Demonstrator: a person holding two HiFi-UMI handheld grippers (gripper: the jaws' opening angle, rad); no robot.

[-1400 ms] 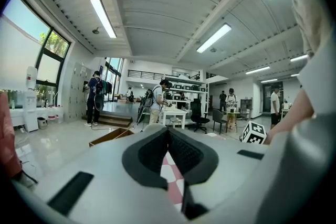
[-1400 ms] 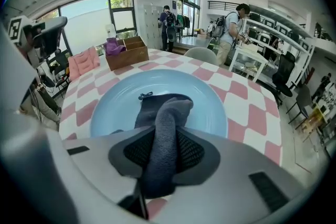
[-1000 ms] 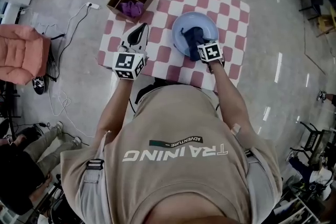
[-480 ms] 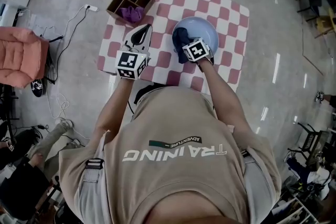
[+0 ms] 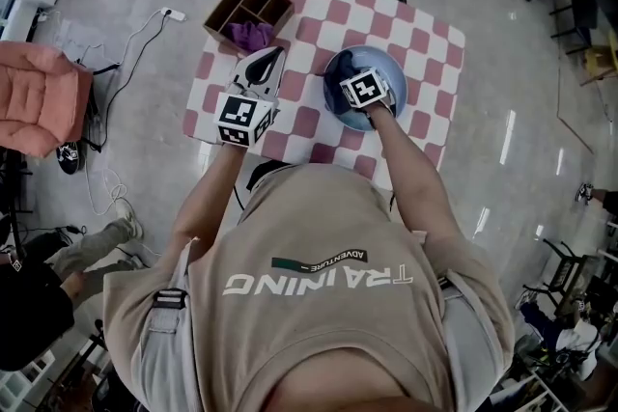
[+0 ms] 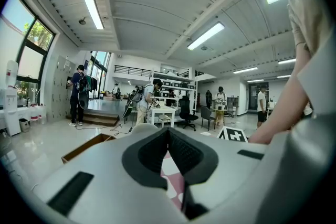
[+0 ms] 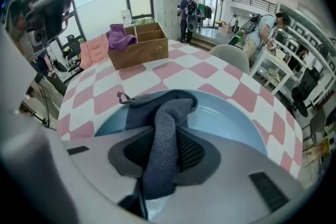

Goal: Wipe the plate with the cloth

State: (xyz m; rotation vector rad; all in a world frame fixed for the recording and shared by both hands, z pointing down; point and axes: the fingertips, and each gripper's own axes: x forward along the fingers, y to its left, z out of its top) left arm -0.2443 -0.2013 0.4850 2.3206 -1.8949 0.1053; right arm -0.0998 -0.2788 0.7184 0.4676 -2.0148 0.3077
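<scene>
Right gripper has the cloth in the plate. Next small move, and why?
Likely drag the right gripper sideways so the cloth slides over the bare right part of the plate. Its jaws are clamped on the cloth, which in the right gripper view lies bunched on the left side, while the right part shows uncovered blue.

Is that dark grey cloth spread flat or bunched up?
Bunched: the dark grey cloth is pinched into a thick fold by the right gripper.
</scene>
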